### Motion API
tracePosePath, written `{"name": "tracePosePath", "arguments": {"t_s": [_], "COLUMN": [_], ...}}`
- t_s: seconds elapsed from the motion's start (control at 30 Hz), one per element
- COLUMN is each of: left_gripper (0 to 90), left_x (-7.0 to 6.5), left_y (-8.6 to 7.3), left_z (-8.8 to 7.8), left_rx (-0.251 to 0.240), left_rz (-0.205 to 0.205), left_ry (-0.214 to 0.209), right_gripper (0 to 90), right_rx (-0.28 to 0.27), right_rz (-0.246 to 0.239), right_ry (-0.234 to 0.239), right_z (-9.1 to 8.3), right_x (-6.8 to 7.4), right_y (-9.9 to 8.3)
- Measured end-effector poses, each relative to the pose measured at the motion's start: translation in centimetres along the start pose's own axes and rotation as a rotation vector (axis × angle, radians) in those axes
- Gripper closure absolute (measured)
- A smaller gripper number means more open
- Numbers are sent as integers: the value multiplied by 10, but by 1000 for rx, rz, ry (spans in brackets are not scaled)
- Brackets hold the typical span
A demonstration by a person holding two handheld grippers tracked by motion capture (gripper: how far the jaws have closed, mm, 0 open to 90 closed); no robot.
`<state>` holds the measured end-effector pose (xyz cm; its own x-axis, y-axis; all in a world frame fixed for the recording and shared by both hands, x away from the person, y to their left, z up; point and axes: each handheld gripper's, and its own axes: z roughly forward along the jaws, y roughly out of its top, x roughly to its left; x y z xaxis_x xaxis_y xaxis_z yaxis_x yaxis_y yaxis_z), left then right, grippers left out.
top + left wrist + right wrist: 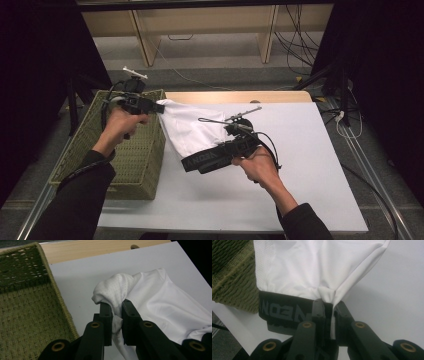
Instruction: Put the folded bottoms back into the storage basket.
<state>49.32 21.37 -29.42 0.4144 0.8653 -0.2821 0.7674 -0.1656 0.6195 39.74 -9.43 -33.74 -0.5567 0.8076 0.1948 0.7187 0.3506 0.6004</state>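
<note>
- Table (310, 165): white top, wooden strip along far edge; carries basket and garment.
- Basket (135, 165): green woven, at table's left edge, open top; inside looks empty in left gripper view (27, 315).
- Garment (187, 131): white, thin, with black lettered waistband (205, 160); lifted and stretched between both grippers, just right of basket, one corner at its rim. Long axis from upper left (left gripper) down to lower right (right gripper).
- Left gripper (156, 106): over basket's far right corner; fingers (106, 315) clenched on a bunched white corner. Nearer the basket, so likely leads if garment goes in: a judgement only.
- Right gripper (200, 162): over table centre; fingers (320, 312) clamped at waistband where white cloth meets it.
- Views: left gripper view shows dotted mesh weave at pinched corner (115, 290) and basket floor; right gripper view shows waistband lettering (284, 310), mirrored, and basket's outer wall (232, 277); high view alone gives both hands and garment's full span.
</note>
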Motion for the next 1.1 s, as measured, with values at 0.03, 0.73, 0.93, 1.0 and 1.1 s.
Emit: {"name": "tracePosePath", "arguments": {"t_s": [0.03, 0.73, 0.93, 1.0, 1.1], "left_gripper": [804, 805, 805, 805, 805], "left_x": [2, 50, 61, 64, 68], "left_y": [1, 11, 11, 11, 12], "left_z": [-3, -58, -70, -75, -81], "left_rx": [-1, -49, -63, -65, -74], "left_rz": [-1, -71, -92, -95, -104], "left_ry": [4, 95, 111, 114, 120], "right_gripper": [815, 815, 815, 815, 815], "right_rx": [0, -22, -30, -31, -38], "right_rz": [-6, -95, -119, -130, -137], "right_ry": [-2, 54, 63, 65, 75], "right_z": [0, 9, 12, 13, 13], "right_x": [2, 50, 60, 64, 68], "right_y": [2, 58, 70, 74, 78]}}
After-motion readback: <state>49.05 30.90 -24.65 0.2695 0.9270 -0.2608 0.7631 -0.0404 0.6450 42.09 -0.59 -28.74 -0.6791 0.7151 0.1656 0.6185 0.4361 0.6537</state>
